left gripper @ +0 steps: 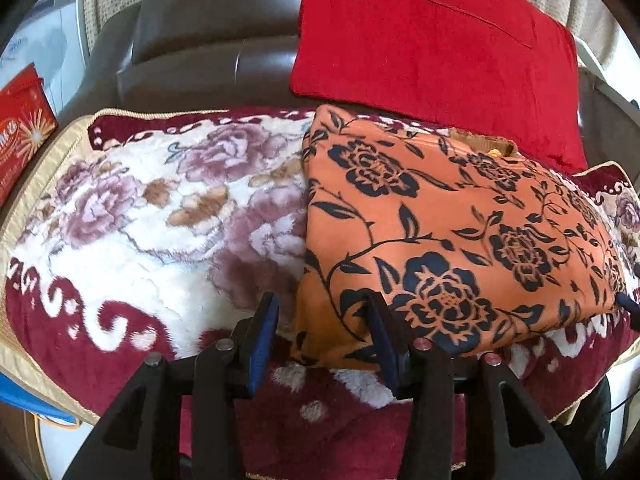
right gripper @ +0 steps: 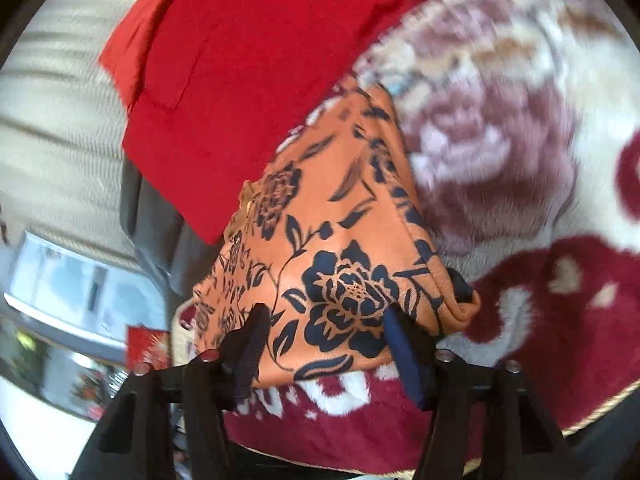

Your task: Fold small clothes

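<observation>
An orange garment with black flower print (left gripper: 460, 232) lies folded on a floral blanket (left gripper: 140, 232). My left gripper (left gripper: 324, 320) is open, its jaws wide apart at the garment's near left corner, which sits between them. In the right wrist view the same garment (right gripper: 332, 240) fills the middle. My right gripper (right gripper: 324, 340) is open, with the garment's near edge between its jaws. The other gripper's blue tip (right gripper: 460, 284) shows at the garment's right corner. This view is blurred.
A folded red cloth (left gripper: 432, 40) lies behind the orange garment, also in the right wrist view (right gripper: 248, 80). A dark leather seat back (left gripper: 216, 52) rises behind the blanket. A red box (left gripper: 20, 136) stands at the far left.
</observation>
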The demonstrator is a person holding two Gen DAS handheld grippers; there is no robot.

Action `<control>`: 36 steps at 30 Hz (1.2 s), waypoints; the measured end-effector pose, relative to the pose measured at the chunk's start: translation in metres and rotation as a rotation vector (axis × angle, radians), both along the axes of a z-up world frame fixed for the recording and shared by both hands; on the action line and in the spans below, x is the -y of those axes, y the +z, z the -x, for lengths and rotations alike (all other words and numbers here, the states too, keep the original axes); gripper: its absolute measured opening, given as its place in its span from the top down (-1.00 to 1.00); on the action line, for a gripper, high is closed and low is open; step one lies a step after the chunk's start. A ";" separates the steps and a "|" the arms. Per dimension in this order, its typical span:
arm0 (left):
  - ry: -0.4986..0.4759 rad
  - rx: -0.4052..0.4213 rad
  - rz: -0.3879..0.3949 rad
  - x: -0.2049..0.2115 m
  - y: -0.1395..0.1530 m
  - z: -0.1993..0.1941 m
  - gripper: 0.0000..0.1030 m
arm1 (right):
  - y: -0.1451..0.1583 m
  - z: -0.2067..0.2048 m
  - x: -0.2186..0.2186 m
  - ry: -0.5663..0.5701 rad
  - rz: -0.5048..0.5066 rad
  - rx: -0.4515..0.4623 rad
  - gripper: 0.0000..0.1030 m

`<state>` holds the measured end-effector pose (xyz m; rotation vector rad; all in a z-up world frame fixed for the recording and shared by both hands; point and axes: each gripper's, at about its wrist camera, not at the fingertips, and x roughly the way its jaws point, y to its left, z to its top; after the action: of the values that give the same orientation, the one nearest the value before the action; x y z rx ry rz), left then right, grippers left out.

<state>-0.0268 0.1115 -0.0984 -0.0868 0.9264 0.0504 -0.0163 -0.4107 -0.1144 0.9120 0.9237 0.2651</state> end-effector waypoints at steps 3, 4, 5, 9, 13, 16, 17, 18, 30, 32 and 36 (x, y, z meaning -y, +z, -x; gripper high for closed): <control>0.023 0.017 0.005 0.008 0.015 0.002 -0.04 | 0.002 0.015 -0.002 -0.036 -0.027 -0.002 -0.49; 0.027 0.022 0.008 0.011 0.019 0.001 -0.08 | -0.002 0.019 -0.002 -0.045 -0.045 -0.016 -0.50; 0.028 0.027 0.010 0.012 0.021 -0.001 -0.15 | -0.010 0.023 -0.003 -0.056 -0.066 -0.042 -0.50; 0.017 0.031 0.010 0.023 0.029 -0.005 -0.17 | -0.024 0.021 0.000 -0.070 -0.103 -0.082 -0.53; 0.014 0.028 0.011 0.032 0.031 -0.008 -0.17 | -0.035 -0.004 0.004 -0.131 -0.121 -0.079 -0.53; 0.009 0.017 0.010 0.036 0.030 -0.010 -0.17 | -0.038 -0.012 0.010 -0.157 -0.138 -0.085 -0.53; 0.006 0.012 0.008 0.038 0.029 -0.011 -0.17 | -0.039 -0.014 0.010 -0.159 -0.138 -0.086 -0.53; 0.001 0.008 0.005 0.040 0.028 -0.011 -0.17 | -0.037 -0.014 0.008 -0.162 -0.133 -0.088 -0.51; -0.054 0.013 0.010 0.071 0.034 -0.025 -0.17 | -0.015 -0.033 -0.003 -0.083 0.163 -0.065 0.72; -0.078 0.021 0.012 0.082 0.036 -0.028 -0.17 | 0.011 -0.026 -0.009 -0.088 0.233 0.003 0.74; -0.127 0.013 0.015 0.105 0.032 -0.036 -0.17 | 0.004 -0.021 -0.008 -0.081 0.283 -0.018 0.63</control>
<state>0.0095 0.0070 -0.0665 -0.0420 0.9171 -0.0747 0.0043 -0.4025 -0.1104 0.6885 0.9121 0.0543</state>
